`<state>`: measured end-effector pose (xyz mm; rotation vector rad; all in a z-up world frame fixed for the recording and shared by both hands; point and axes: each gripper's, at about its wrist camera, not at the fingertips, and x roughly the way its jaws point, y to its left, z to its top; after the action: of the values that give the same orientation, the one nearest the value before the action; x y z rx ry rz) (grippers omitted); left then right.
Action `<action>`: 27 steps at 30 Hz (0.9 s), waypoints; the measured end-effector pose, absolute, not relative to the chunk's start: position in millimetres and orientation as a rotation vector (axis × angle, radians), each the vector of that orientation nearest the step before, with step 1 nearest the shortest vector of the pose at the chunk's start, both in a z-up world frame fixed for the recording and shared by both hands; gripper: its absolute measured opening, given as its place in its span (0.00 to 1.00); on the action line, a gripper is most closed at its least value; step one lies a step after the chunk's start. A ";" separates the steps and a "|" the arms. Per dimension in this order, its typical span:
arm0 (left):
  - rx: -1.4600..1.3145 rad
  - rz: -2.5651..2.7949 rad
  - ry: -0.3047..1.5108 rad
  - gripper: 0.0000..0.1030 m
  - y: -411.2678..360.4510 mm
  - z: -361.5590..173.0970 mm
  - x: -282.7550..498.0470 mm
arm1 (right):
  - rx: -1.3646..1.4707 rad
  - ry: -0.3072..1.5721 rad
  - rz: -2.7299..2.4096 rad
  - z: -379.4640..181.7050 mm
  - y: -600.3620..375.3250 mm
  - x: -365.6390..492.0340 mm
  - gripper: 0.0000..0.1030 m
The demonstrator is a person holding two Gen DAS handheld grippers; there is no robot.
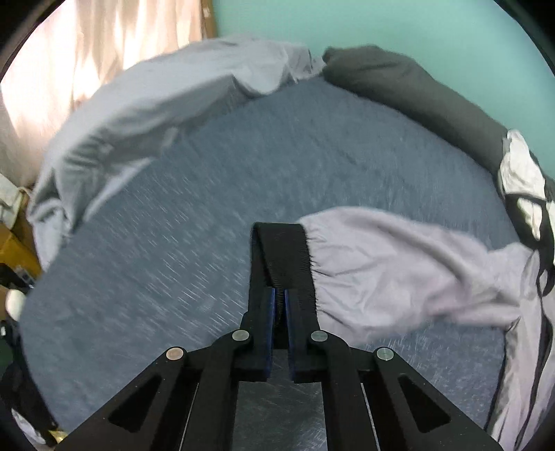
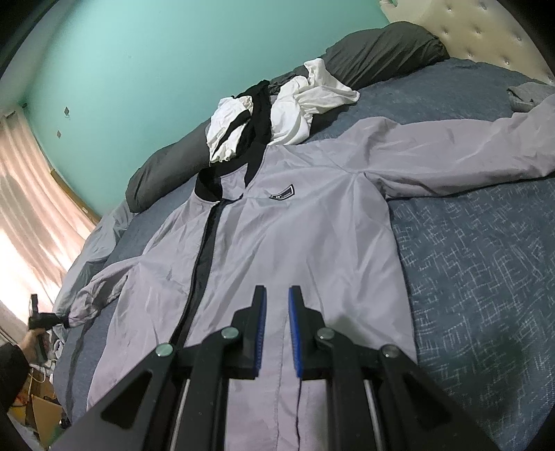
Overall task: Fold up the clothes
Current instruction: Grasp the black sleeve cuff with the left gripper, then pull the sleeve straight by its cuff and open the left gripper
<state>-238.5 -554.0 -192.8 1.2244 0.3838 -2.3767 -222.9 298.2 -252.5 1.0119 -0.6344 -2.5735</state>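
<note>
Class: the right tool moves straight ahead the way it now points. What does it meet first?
Most likely the jacket lying on the bed: the right tool points down at its front panel, though depth is unclear.

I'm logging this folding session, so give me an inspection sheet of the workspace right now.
Surface: bed with blue patterned cover, rumpled pale grey sheet at its far edge.
Job's things: light grey zip jacket lying flat, front up, sleeves spread; its black ribbed cuff lifted.
Clutter: white and black garment bunched at the collar; dark grey pillow.
Grippers: left gripper shut on the cuff; right gripper over the jacket's hem, jaws slightly apart, holding nothing.
Cables: nothing seen.
Surroundings: teal wall, pink curtain, tufted cream headboard.
</note>
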 end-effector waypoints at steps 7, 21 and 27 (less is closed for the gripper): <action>1.395 -2.281 0.293 0.05 -562.1 -192.4 -244.2 | 0.992 -0.640 -2.565 -247.5 296.9 -222.0 0.12; 1.386 -2.159 0.323 0.09 -576.0 -257.1 -222.6 | 1.012 -0.616 -2.557 -252.1 294.2 -224.4 0.12; 1.286 -2.276 0.237 0.19 -547.2 -216.2 -228.8 | 1.003 -0.612 -2.541 -250.2 289.8 -222.3 0.12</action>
<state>-228.8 -547.2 -216.2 1.2861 0.2369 -2.2764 -222.3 289.8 -250.2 1.0032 -0.6116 -2.5413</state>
